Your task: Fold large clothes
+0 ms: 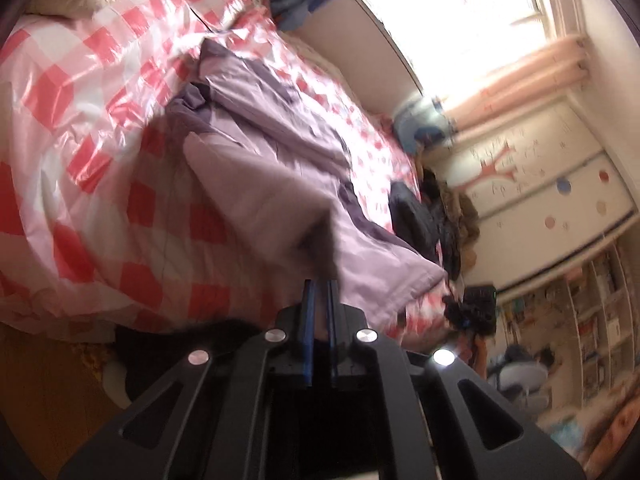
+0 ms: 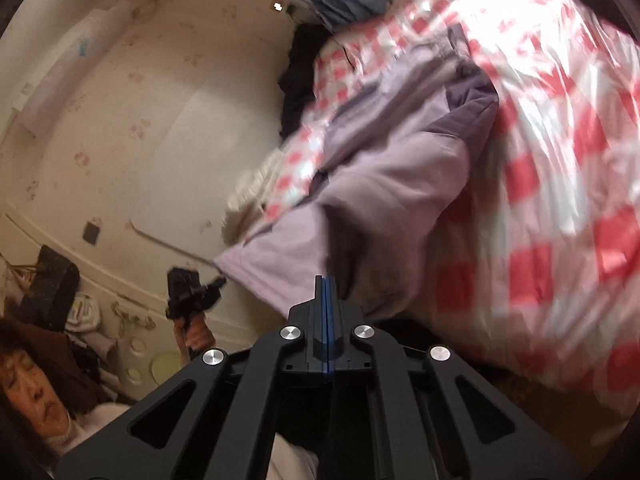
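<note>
A large lilac padded garment (image 1: 280,136) with darker purple panels lies across a bed with a red-and-white checked cover (image 1: 88,92). My left gripper (image 1: 320,284) is shut on a fold of the lilac garment and lifts it off the bed. My right gripper (image 2: 327,280) is shut on another fold of the same garment (image 2: 392,168), which rises from the checked cover (image 2: 560,140) to the jaws. The other gripper (image 2: 192,292) shows small at the garment's far corner in the right wrist view.
Dark clothes (image 1: 424,216) are heaped at the bed's far side. A window (image 1: 452,8), a wardrobe (image 1: 540,184) and shelves (image 1: 592,320) stand beyond. The person's face (image 2: 36,392) is low left in the right wrist view. Wooden floor (image 1: 44,384) lies beside the bed.
</note>
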Demonstrator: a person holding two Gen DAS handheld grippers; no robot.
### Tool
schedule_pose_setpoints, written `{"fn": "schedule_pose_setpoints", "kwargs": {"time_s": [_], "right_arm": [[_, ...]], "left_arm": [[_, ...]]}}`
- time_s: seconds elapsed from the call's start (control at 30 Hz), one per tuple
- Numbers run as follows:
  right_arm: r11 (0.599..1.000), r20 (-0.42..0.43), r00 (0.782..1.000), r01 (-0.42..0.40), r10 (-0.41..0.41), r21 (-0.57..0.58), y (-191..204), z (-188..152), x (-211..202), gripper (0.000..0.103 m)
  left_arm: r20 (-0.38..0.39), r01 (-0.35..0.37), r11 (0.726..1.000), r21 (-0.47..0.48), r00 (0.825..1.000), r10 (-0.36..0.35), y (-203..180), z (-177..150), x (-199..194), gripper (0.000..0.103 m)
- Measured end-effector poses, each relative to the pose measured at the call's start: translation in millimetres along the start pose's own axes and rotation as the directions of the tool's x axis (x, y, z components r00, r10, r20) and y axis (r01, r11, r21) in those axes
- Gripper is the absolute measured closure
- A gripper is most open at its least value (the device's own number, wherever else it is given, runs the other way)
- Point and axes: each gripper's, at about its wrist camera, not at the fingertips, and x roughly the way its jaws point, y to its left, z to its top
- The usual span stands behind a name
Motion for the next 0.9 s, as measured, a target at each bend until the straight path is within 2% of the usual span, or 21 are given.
{"fn": "schedule_pose_setpoints", "kwargs": {"time_s": [0.07, 0.1, 0.13, 0.17, 0.2, 0.23, 0.27, 0.33, 0.4, 0.53, 0.67, 0.73, 0.8, 0.9], "right_arm": [[0.997, -0.035, 0.999, 0.042, -0.040, 0.071, -26.5, -7.8, -3.6, 0.097], [0.993, -0.043, 0.998, 0.055, -0.050, 0.108, -39.6, -9.8, -5.1, 0.086], [0.987, -0.037, 0.996, 0.082, -0.077, 0.136, -52.6, -12.3, -8.3, 0.065], [0.981, -0.024, 0.994, 0.112, -0.109, 0.160, -64.7, -13.2, -12.1, 0.053], [0.976, -0.017, 0.992, 0.123, -0.122, 0.178, -75.6, -13.0, -14.7, 0.039], [0.974, -0.018, 0.993, 0.117, -0.116, 0.192, -84.8, -13.3, -14.8, 0.037], [0.971, -0.021, 0.993, 0.117, -0.115, 0.210, -92.7, -11.7, -14.0, 0.036], [0.963, -0.047, 0.990, 0.137, -0.130, 0.231, -103.5, -7.4, -6.2, 0.028], [0.959, -0.092, 0.986, 0.160, -0.142, 0.235, -116.4, -3.8, 4.7, 0.028], [0.955, -0.168, 0.979, 0.153, -0.112, 0.253, -134.9, 5.1, 40.1, 0.026], [0.970, -0.211, 0.975, 0.113, -0.067, 0.216, -128.6, 10.1, 64.8, 0.021], [0.959, -0.259, 0.954, 0.207, -0.153, 0.195, -131.3, 12.6, 70.3, 0.020], [0.953, -0.293, 0.944, 0.218, -0.151, 0.211, -133.9, 11.6, 75.0, 0.020], [0.956, -0.290, 0.948, 0.200, -0.133, 0.214, -136.3, 11.4, 78.0, 0.020]], "left_arm": [[-0.053, -0.047, 0.999, -0.012, 0.998, 0.046, 22.0, -4.9, 14.7, 0.097], [-0.085, -0.052, 0.998, -0.042, 0.995, 0.048, 36.6, -7.3, 19.1, 0.096], [-0.107, -0.073, 0.995, -0.075, 0.992, 0.065, 53.1, -9.7, 23.3, 0.081], [-0.119, -0.102, 0.988, -0.115, 0.989, 0.089, 69.7, -12.6, 24.8, 0.042], [-0.086, -0.117, 0.980, -0.161, 0.991, 0.104, 85.9, -15.4, 19.9, 0.026], [-0.037, -0.117, 0.970, -0.211, 0.993, 0.112, 100.4, -17.9, 13.0, 0.008], [-0.008, -0.103, 0.962, -0.252, 0.994, 0.105, 114.0, -22.3, 6.4, 0.008], [0.012, -0.072, 0.953, -0.294, 0.997, 0.079, 135.0, -24.2, 1.9, 0.008], [-0.005, -0.093, 0.944, -0.318, 0.995, 0.097, 152.3, -25.1, 5.0, 0.008], [-0.055, -0.099, 0.924, -0.370, 0.995, 0.084, 181.0, -25.1, 19.2, 0.008], [-0.078, -0.058, 0.925, -0.375, 0.996, 0.030, 187.7, -25.1, 52.4, 0.008], [-0.098, -0.023, 0.932, -0.363, 0.995, -0.013, 187.4, -24.0, 73.6, 0.008], [-0.125, 0.014, 0.941, -0.338, 0.990, -0.059, 180.9, -22.0, 89.6, 0.008], [-0.149, 0.036, 0.953, -0.302, 0.985, -0.085, 170.3, -16.8, 106.4, 0.008]]}}
